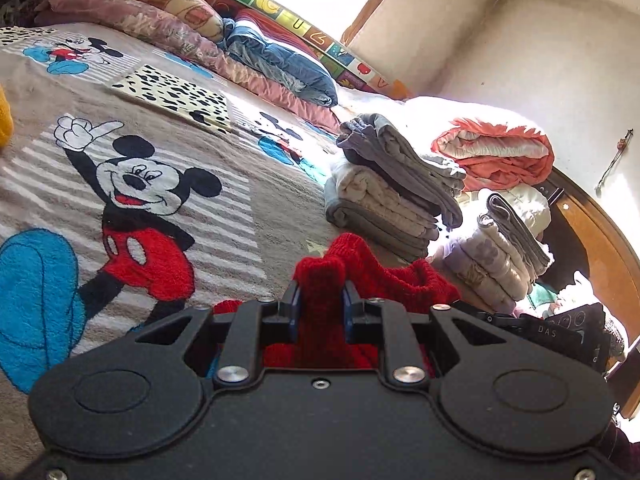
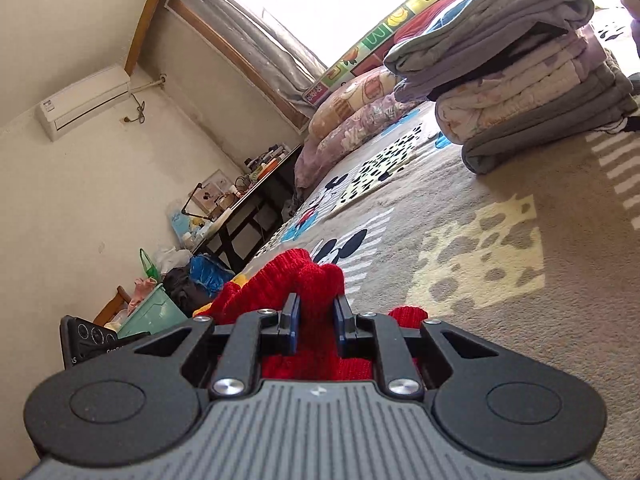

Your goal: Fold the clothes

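In your left wrist view, your left gripper (image 1: 320, 300) is pinching a bunched fold of the red knit garment (image 1: 384, 276) between its blue pads (image 1: 294, 308); the jaws are standing narrow, pressed against the wool on both sides. The knit is rising in a hump just past the fingertips and trailing off to the right, low over the cartoon-mouse blanket (image 1: 132, 184) that is covering the bed. Farther along the blanket, a stack of folded clothes (image 1: 384, 196) in grey and cream is sitting near the bed's edge, with a second folded stack (image 1: 508, 256) just beside it to the right. A rolled coral quilt (image 1: 496, 152) is lying behind them, and pillows (image 1: 160, 12) are piled along the colourful headboard mat. Part of your other gripper's body is showing at the right edge.

In your right wrist view, your right gripper (image 2: 316, 312) is likewise clamping a ridge of the same red knit garment (image 2: 304, 276), its jaws narrow and the pads (image 2: 294, 320) squeezing the fabric. The wool is mounding ahead of the fingertips, and a small loop of it is poking out to the right of the gripper. The blanket (image 2: 500, 280) is stretching away beneath, and a tall folded stack (image 2: 524, 80) is resting on it at the upper right. At the left, a wall air conditioner (image 2: 84, 100), a cluttered dark table (image 2: 248, 196) and a green bin (image 2: 156, 312) are standing beside the bed.
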The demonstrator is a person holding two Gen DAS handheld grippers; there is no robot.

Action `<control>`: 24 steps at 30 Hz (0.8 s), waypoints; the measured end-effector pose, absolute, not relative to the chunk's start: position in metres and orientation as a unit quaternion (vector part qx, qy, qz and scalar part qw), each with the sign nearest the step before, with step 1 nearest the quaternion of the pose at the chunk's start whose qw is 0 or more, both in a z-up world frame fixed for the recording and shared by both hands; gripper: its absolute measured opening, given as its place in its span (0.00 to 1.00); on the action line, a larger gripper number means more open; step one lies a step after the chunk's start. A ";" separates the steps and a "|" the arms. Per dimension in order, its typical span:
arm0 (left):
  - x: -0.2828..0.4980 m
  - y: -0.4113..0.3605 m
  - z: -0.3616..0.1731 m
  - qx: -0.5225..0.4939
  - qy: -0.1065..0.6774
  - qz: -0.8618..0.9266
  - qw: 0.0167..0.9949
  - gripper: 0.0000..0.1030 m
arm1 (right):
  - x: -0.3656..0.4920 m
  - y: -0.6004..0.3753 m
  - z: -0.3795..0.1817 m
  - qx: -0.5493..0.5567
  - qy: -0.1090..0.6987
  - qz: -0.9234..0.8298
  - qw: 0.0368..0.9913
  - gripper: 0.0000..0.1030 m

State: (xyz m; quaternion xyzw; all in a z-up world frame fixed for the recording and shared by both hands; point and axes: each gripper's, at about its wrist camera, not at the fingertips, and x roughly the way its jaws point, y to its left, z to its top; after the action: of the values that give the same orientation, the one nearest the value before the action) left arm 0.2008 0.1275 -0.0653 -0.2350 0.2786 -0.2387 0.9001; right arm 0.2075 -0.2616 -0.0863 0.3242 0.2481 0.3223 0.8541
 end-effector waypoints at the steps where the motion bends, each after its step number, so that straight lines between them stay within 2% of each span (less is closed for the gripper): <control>1: 0.203 0.129 -0.068 -0.239 0.282 -0.234 0.899 0.17 | 0.212 -0.263 -0.090 0.330 0.252 0.322 0.851 0.18; 9: 0.220 0.138 -0.091 -0.279 0.307 -0.214 0.884 0.17 | 0.244 -0.263 -0.127 0.382 0.302 0.315 0.815 0.18; 17: 0.222 0.127 -0.097 -0.259 0.301 -0.209 0.894 0.18 | 0.248 -0.261 -0.141 0.400 0.316 0.295 0.808 0.18; 18: 0.221 0.127 -0.095 -0.254 0.298 -0.206 0.897 0.21 | 0.247 -0.261 -0.142 0.401 0.315 0.292 0.809 0.18; 19: 0.219 0.127 -0.092 -0.249 0.294 -0.202 0.901 0.28 | 0.246 -0.262 -0.141 0.403 0.312 0.292 0.810 0.18; 20: 0.217 0.127 -0.089 -0.244 0.290 -0.198 0.904 0.32 | 0.245 -0.262 -0.140 0.404 0.309 0.291 0.810 0.18; 24: 0.195 0.131 -0.070 -0.223 0.251 -0.172 0.926 0.32 | 0.235 -0.259 -0.126 0.377 0.294 0.284 0.831 0.23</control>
State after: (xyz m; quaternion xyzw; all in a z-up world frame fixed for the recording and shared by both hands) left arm 0.1950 0.1312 -0.0698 -0.2232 0.2512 -0.1716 0.9261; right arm 0.2354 -0.2588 -0.1261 0.3770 0.2936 0.2838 0.8314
